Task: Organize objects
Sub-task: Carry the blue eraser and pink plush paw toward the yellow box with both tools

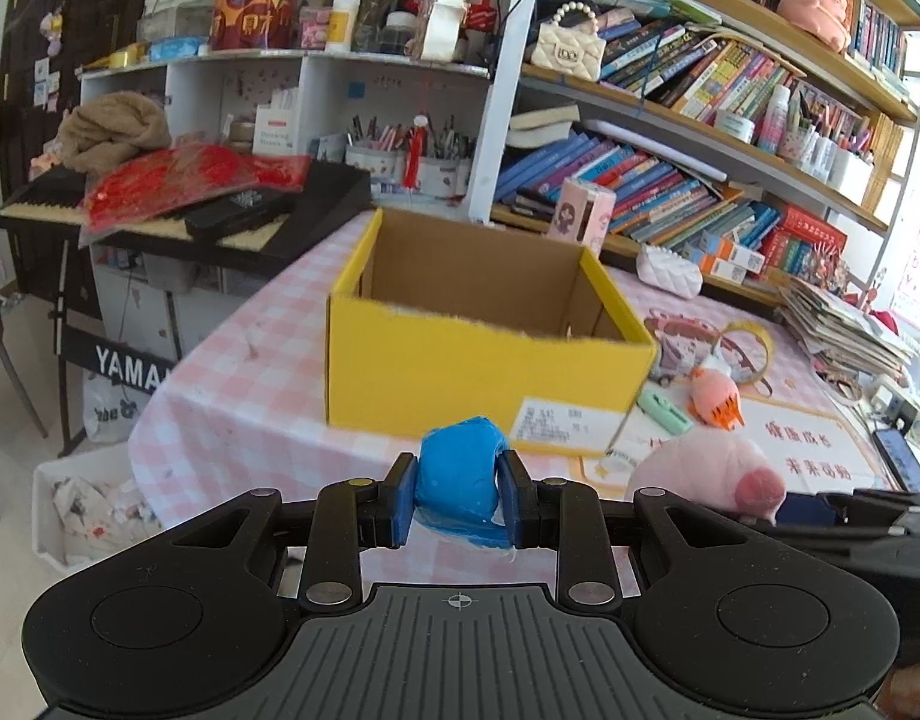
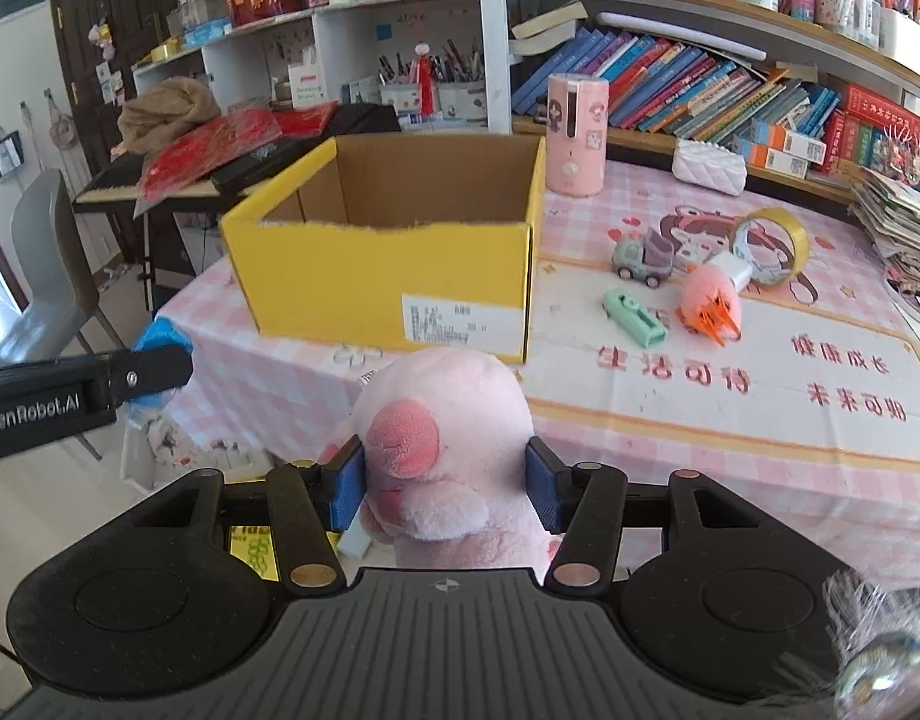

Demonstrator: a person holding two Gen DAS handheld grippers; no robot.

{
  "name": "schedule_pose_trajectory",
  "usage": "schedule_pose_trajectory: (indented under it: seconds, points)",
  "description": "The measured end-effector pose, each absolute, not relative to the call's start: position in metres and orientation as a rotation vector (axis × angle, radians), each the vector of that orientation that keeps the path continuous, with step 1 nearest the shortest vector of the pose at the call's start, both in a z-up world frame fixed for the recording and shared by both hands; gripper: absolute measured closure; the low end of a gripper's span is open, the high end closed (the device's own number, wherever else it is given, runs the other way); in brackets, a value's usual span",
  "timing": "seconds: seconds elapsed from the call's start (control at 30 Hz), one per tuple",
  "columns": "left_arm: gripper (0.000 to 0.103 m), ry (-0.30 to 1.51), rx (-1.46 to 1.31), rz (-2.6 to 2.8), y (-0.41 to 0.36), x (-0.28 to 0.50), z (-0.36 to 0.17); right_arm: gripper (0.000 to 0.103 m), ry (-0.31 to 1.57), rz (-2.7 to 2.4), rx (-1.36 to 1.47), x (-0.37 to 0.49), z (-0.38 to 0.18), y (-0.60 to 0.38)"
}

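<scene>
home study room | bookshelves | keyboard piano | pink-checked table

I count one yellow cardboard box near the table's far left corner. Loose toward the right edge: one tape roll, one toy truck, one green clip, one orange-pink toy. One pink plush pig and one blue lump, each in one of my two grippers.
</scene>
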State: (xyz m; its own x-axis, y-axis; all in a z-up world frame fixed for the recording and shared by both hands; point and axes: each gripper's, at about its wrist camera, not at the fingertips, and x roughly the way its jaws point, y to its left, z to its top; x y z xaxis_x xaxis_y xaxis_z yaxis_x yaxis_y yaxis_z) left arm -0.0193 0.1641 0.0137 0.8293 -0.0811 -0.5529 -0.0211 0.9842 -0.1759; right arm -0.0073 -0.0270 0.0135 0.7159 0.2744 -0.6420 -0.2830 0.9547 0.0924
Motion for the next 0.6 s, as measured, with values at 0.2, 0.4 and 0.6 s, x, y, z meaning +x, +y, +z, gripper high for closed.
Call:
schedule_pose_trajectory:
  seconds: [0.2, 0.4, 0.6]
  points:
    - [0.076, 0.533, -0.176, -0.011, 0.172, 0.016, 0.036, 0.052, 0.592, 0.299, 0.036, 0.031, 0.041, -0.024]
    - [0.076, 0.483, -0.177, 0.026, 0.176, 0.06, 0.053, 0.052, 0.467, 0.281, 0.01, 0.079, 0.062, -0.014]
    - [0.076, 0.503, -0.168, 0.065, 0.17, 0.107, 0.047, 0.052, 0.459, 0.321, -0.01, 0.132, 0.063, -0.008]
